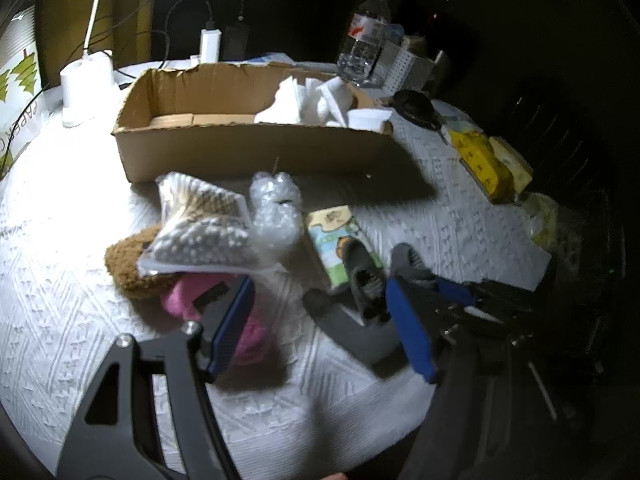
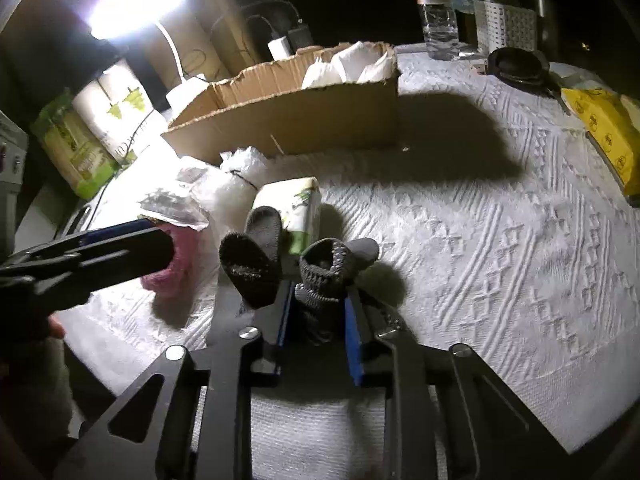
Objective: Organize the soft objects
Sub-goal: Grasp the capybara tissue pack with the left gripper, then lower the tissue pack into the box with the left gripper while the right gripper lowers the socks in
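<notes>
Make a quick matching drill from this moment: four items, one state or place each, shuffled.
Items:
1. dark sock
2. cardboard box
3. pink soft item
4. water bottle

States:
A. upright at the table's far edge
B. open-topped, white paper inside
C. clamped in the right hand-held gripper
D. beside the left hand-held gripper's finger

Pairs: 1-C, 2-B, 3-D, 4-A

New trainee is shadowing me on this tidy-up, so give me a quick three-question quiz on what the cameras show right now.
1. True or false: the right gripper is shut on a dark sock.
2. Which item lies partly under the bag of beads? A) water bottle B) brown plush toy C) yellow packet
3. Fill in: the white paper sits inside the cardboard ____.

Key: 1 true; 2 B, the brown plush toy; 3 box.
</notes>
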Demonstrator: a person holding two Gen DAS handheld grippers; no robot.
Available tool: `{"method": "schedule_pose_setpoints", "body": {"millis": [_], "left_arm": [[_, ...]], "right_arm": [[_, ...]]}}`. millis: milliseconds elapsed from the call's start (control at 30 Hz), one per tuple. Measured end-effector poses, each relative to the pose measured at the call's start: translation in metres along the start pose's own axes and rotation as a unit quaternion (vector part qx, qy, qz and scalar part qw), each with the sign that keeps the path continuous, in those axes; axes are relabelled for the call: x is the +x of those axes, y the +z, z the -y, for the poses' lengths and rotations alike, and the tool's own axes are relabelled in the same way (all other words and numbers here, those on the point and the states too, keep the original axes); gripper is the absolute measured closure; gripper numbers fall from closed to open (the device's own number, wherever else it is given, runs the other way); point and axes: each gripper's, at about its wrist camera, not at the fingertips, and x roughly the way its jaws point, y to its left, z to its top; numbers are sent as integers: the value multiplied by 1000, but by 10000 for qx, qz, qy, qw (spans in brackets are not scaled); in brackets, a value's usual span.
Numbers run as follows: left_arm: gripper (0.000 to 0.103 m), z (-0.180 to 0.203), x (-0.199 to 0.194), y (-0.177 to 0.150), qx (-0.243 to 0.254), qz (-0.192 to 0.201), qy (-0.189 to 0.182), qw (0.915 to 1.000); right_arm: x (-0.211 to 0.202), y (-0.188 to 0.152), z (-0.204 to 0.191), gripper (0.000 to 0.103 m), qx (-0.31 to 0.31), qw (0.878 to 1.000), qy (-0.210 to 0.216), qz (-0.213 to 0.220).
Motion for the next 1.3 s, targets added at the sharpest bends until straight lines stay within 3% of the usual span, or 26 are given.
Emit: {"method": "schedule_pose_setpoints", "body": {"millis": [333, 633, 833, 900, 967, 1300], "left_arm": [[33, 37, 32, 10, 289, -285, 99, 9991], [33, 43, 74, 15, 369, -636, 515, 9960], [33, 46, 91, 18, 551, -661, 631, 9943], [39, 48, 93, 18, 638, -579, 641, 9942], [55, 49, 93, 20, 715, -528, 672, 9938], [56, 60, 71, 22, 945, -358, 192, 9947]], "right_arm": [[-32, 11, 56, 80, 325, 9985, -250, 357], [-42, 12, 103, 80, 674, 9957, -419, 471], [-40, 13, 115, 80, 769, 9952, -384, 474], [-40, 14, 114, 80, 761, 9953, -355, 483], [-41, 16, 113, 80, 748, 9954, -342, 501], [-46, 32, 98, 80, 553, 9961, -335, 603]]}}
